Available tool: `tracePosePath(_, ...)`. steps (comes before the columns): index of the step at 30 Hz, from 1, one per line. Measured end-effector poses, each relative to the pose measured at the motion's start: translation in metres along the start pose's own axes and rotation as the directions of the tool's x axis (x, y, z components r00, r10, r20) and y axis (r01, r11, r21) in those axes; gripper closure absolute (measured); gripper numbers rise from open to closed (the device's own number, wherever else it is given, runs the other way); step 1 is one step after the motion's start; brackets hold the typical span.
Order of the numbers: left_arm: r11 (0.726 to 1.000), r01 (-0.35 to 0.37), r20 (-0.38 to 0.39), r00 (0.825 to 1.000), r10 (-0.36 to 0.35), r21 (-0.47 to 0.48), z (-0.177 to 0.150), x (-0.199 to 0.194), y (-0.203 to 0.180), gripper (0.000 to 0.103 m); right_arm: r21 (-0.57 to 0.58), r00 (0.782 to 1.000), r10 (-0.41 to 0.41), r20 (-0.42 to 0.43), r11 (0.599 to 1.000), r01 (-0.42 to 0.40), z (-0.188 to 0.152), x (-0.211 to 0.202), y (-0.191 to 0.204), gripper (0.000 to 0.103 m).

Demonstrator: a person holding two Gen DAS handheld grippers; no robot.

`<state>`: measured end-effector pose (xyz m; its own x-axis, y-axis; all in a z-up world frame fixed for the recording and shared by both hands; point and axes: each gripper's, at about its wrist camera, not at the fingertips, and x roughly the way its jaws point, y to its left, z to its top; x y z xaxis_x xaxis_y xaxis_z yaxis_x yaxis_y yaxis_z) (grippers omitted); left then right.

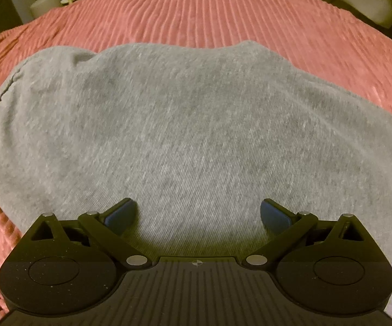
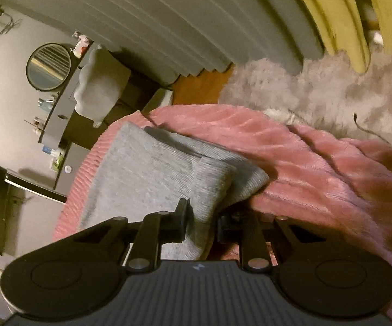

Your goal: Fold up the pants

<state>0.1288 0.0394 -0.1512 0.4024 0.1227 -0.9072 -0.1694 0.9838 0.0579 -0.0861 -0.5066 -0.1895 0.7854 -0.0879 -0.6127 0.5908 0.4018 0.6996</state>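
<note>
Grey knit pants (image 1: 190, 125) lie spread on a pink ribbed bedspread (image 1: 223, 16). My left gripper (image 1: 198, 214) hovers just above the middle of the cloth with its blue-padded fingers (image 1: 121, 216) wide apart and nothing between them. In the right wrist view my right gripper (image 2: 202, 217) is shut on a ribbed end of the pants (image 2: 212, 182), which bunches up between the black fingers (image 2: 182, 217). The rest of the pants (image 2: 141, 168) runs away across the bedspread (image 2: 318, 168).
A fluffy grey rug (image 2: 318, 89) and wooden floor (image 2: 198, 87) lie beyond the bed edge. A desk with a round mirror (image 2: 48, 66) and a pale chair (image 2: 100, 81) stand at the left. Grey curtains (image 2: 168, 13) hang behind. A white chair (image 1: 378, 2) stands past the bed.
</note>
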Motion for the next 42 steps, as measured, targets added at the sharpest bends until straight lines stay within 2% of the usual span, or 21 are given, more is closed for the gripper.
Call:
tracePosePath(5, 1.000, 0.006, -0.003, 1.000, -0.006, -0.007, 0.000, -0.001, 0.001, 0.000, -0.110, 0.999, -0.039, 0.027, 0.993, 0.042, -0.007, 0.002, 0.013, 0.082)
tracePosePath(8, 1.000, 0.008, -0.004, 1.000, -0.008, -0.009, -0.001, 0.000, 0.002, 0.000, -0.098, 0.999, -0.021, 0.024, 0.995, 0.024, -0.005, 0.002, 0.010, 0.082)
tracePosePath(11, 1.000, 0.012, -0.008, 1.000, -0.012, -0.015, 0.000, 0.001, 0.004, 0.000, -0.037, 1.000, 0.014, 0.018, 0.999, -0.013, -0.001, 0.003, 0.001, 0.081)
tracePosePath(15, 1.000, 0.012, -0.011, 1.000, -0.013, -0.016, 0.001, 0.002, 0.005, 0.000, 0.181, 0.996, 0.074, 0.041, 0.980, -0.080, 0.001, 0.001, -0.019, 0.082)
tracePosePath(17, 1.000, 0.012, -0.011, 1.000, -0.012, -0.016, 0.001, 0.002, 0.005, 0.000, 0.229, 0.997, 0.069, 0.035, 0.971, -0.075, 0.003, 0.000, -0.022, 0.085)
tracePosePath(19, 1.000, 0.011, -0.011, 1.000, -0.012, -0.015, 0.001, 0.002, 0.005, 0.000, 0.171, 0.999, 0.031, 0.034, 0.985, -0.036, 0.003, -0.004, -0.013, 0.091)
tracePosePath(21, 1.000, 0.009, -0.009, 1.000, -0.009, -0.013, 0.001, 0.001, 0.004, 0.000, 0.057, 0.999, -0.006, 0.053, 0.998, 0.003, 0.001, -0.009, 0.003, 0.091)
tracePosePath(23, 1.000, 0.011, -0.008, 1.000, -0.011, -0.014, 0.000, 0.001, 0.005, 0.000, 0.004, 0.997, -0.005, 0.072, 1.000, 0.004, -0.001, -0.013, 0.010, 0.091)
tracePosePath(27, 1.000, 0.019, -0.011, 1.000, -0.019, -0.021, 0.001, 0.002, 0.005, 0.000, 0.074, 1.000, 0.006, 0.010, 0.997, -0.007, 0.003, 0.001, -0.003, 0.089)
tracePosePath(33, 0.999, 0.023, -0.013, 1.000, -0.023, -0.026, 0.001, 0.003, 0.006, 0.000, 0.148, 0.999, 0.036, 0.017, 0.988, -0.038, 0.003, 0.004, -0.008, 0.085)
tracePosePath(36, 0.999, 0.025, -0.013, 1.000, -0.026, -0.027, 0.001, 0.003, 0.006, 0.000, 0.147, 0.999, 0.049, -0.009, 0.988, -0.047, 0.005, 0.004, -0.003, 0.079)
tracePosePath(38, 0.999, 0.027, -0.014, 1.000, -0.028, -0.030, 0.001, 0.003, 0.006, 0.000, 0.148, 0.999, 0.049, -0.013, 0.988, -0.047, 0.004, 0.005, -0.003, 0.078)
tracePosePath(39, 0.999, 0.028, -0.015, 0.999, -0.028, -0.032, 0.001, 0.004, 0.006, 0.000, 0.148, 0.999, 0.051, -0.012, 0.988, -0.048, 0.004, 0.005, -0.003, 0.079)
tracePosePath(41, 0.999, 0.030, -0.016, 0.999, -0.031, -0.034, 0.001, 0.004, 0.006, 0.001, 0.131, 1.000, 0.022, -0.009, 0.991, -0.020, 0.004, 0.003, 0.001, 0.090)
tracePosePath(42, 0.999, 0.031, -0.016, 0.999, -0.031, -0.035, 0.001, 0.003, 0.006, 0.001, 0.109, 1.000, 0.013, 0.000, 0.994, -0.013, 0.005, 0.000, 0.006, 0.093)
